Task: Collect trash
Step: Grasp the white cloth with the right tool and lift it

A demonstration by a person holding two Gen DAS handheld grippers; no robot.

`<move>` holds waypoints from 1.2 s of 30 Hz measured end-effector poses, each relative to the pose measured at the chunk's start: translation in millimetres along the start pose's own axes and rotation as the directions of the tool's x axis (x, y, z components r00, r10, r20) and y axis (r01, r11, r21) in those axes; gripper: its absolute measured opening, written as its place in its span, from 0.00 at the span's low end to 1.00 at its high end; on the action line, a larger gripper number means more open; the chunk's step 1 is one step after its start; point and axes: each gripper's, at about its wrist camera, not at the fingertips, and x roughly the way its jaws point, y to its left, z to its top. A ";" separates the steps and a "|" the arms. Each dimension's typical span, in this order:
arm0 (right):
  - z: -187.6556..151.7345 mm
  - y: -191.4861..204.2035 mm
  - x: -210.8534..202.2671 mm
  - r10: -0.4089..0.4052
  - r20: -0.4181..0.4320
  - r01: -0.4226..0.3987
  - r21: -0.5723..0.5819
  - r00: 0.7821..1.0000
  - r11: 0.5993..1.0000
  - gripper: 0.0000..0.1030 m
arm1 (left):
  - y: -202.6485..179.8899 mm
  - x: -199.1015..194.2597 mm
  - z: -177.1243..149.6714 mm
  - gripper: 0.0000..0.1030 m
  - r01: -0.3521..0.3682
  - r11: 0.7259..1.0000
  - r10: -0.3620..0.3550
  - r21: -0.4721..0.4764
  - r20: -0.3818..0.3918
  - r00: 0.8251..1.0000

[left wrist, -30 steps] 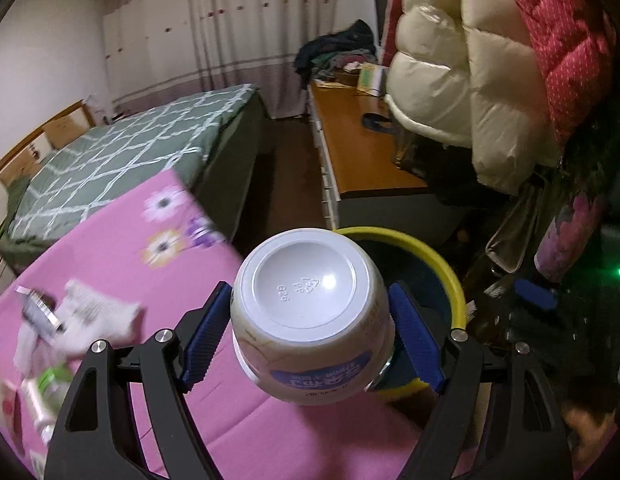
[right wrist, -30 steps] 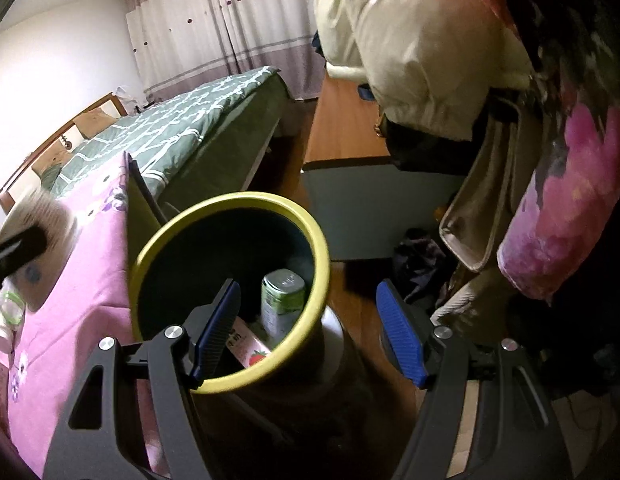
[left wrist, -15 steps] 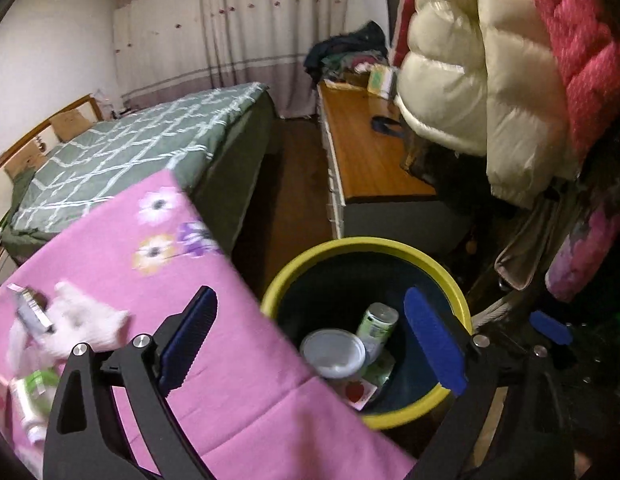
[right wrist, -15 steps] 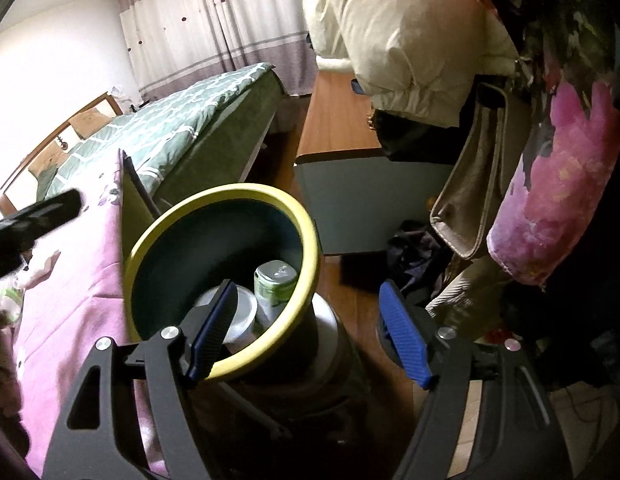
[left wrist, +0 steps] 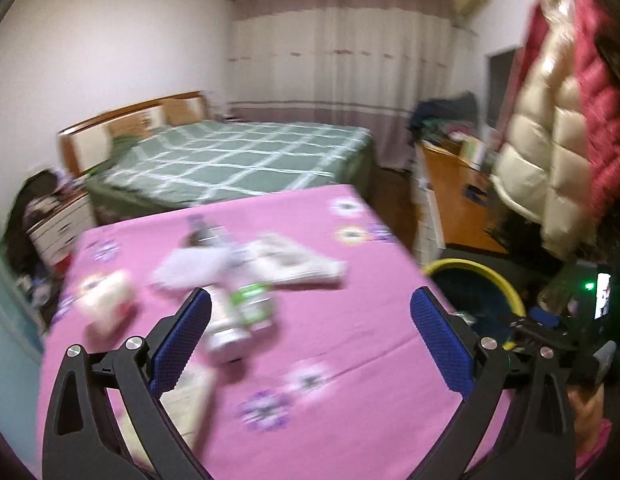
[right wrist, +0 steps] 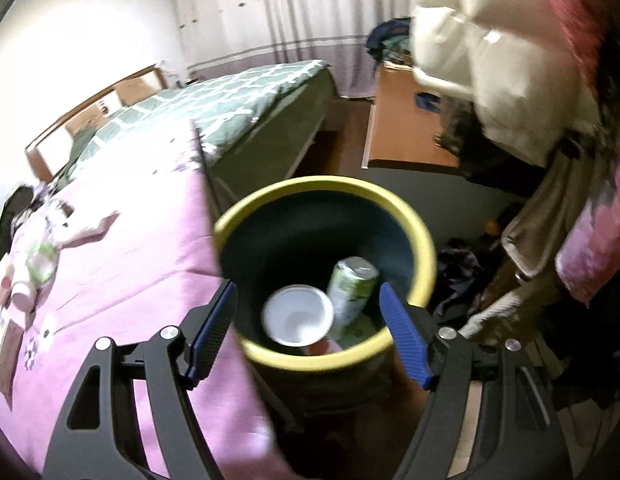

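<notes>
My left gripper [left wrist: 310,336] is open and empty above the pink flowered tablecloth [left wrist: 330,360]. Blurred trash lies ahead of it: a green-labelled bottle [left wrist: 246,312], a white crumpled wrapper [left wrist: 298,264], a pale packet [left wrist: 104,300]. The yellow-rimmed dark bin [left wrist: 506,280] is at the table's right edge. My right gripper [right wrist: 308,332] is open and empty above the bin [right wrist: 426,248]. Inside lie a white cup [right wrist: 298,314] and a green can [right wrist: 352,280]. The table trash also shows in the right wrist view [right wrist: 38,260].
A green checked bed [left wrist: 238,160] stands behind the table. A wooden desk [left wrist: 454,200] and hanging puffer jackets [left wrist: 550,140] are at the right. Bags and clothes [right wrist: 530,248] lie on the floor beside the bin. A white drawer unit [left wrist: 58,228] stands at the left.
My left gripper let the white cup fall into the bin, then swung left over the table. My right gripper shifted slightly, looking more down into the bin.
</notes>
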 end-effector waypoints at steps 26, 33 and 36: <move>71.2 255.8 104.0 0.180 -0.211 -0.244 -0.337 0.961 0.909 0.68 | 143.8 -50.7 -56.0 0.95 -0.186 0.961 0.188 -0.203 -0.013 0.982; 66.0 275.2 138.0 0.116 -0.246 -0.205 -0.372 0.962 0.905 0.69 | 146.8 -38.4 -59.1 0.95 -0.181 0.961 0.177 -0.208 -0.039 0.983; 63.4 275.5 137.3 0.122 -0.234 -0.205 -0.375 0.965 0.904 0.51 | 148.5 -33.3 -59.6 0.95 -0.176 0.961 0.170 -0.214 -0.048 0.984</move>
